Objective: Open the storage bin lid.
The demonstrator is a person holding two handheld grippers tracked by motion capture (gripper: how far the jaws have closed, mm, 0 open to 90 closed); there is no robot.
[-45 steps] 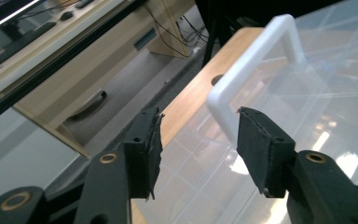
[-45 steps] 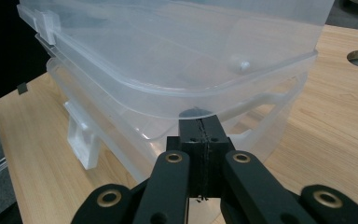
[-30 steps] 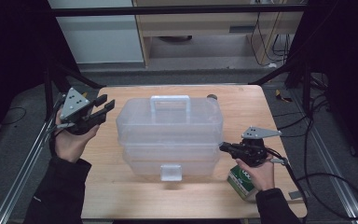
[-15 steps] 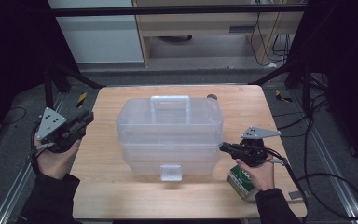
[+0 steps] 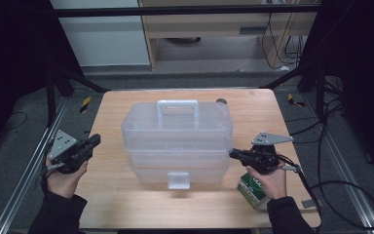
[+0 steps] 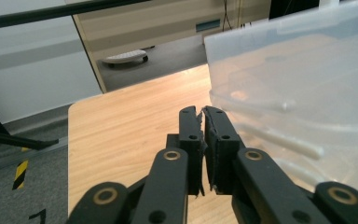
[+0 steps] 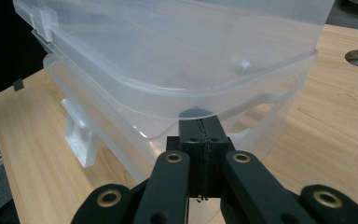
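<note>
The clear, stiff, slippery-walled plastic toolbox (image 5: 177,141) at the desk's (image 5: 112,117) centre looks light; lift it by its top handle (image 5: 177,108), since the left hand-held gripper (image 5: 93,141), just closed, and the right hand-held gripper (image 5: 233,154) are both shut empty.

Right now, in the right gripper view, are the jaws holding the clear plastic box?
No: the right gripper has its jaws pressed together with nothing between them, just under the rim of the clear plastic box.

Wooden table (image 5: 126,105) with rounded corners stands on grey carpet floor (image 5: 19,141). Ahead of the tools, beyond the table's far edge: a white cabinet panel (image 5: 102,39) and a beige desk unit (image 5: 209,24). Black frame bars (image 5: 185,9) overhead. Loose cables (image 5: 341,185) on floor, right side. Yellow-black tape marks (image 5: 85,104) near table's far corners.
</note>
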